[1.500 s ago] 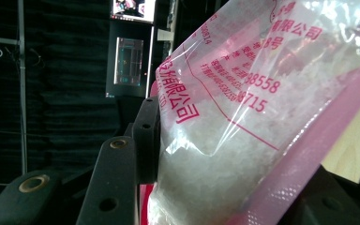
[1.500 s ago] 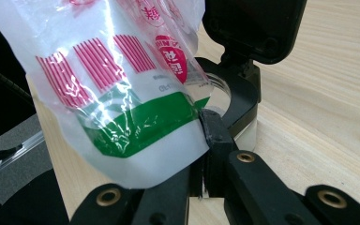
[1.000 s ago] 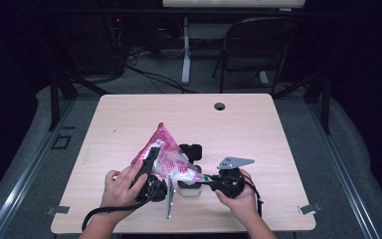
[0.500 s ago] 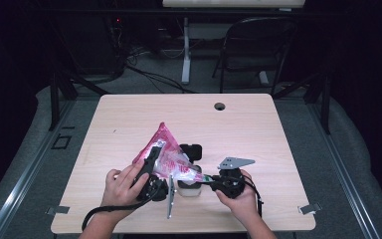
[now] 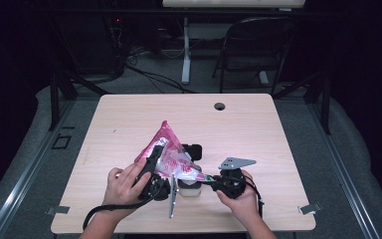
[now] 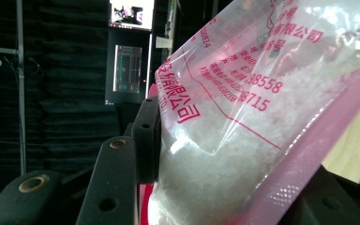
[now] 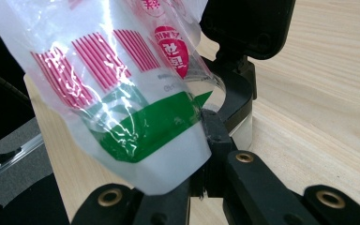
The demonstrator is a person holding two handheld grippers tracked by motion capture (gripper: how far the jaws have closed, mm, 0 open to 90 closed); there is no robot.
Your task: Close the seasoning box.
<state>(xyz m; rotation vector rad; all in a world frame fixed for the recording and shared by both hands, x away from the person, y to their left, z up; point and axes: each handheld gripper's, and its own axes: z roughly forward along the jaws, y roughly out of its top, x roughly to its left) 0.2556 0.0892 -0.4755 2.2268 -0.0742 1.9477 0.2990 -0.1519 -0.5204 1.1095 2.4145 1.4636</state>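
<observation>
pinching a crinkly clear-and-pink plastic bag (image 5: 166, 154) of white granules, both tools clamp it.

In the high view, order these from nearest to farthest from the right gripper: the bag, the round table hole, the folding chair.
1. Bag: its corner is pinched by the right gripper.
2. Hole: far side of the table.
3. Chair: on the floor beyond the table.

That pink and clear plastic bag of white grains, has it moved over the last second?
No. The pink and clear plastic bag sits at the same spot relative to the round hole in the wooden table, pinched by both tools.
</observation>
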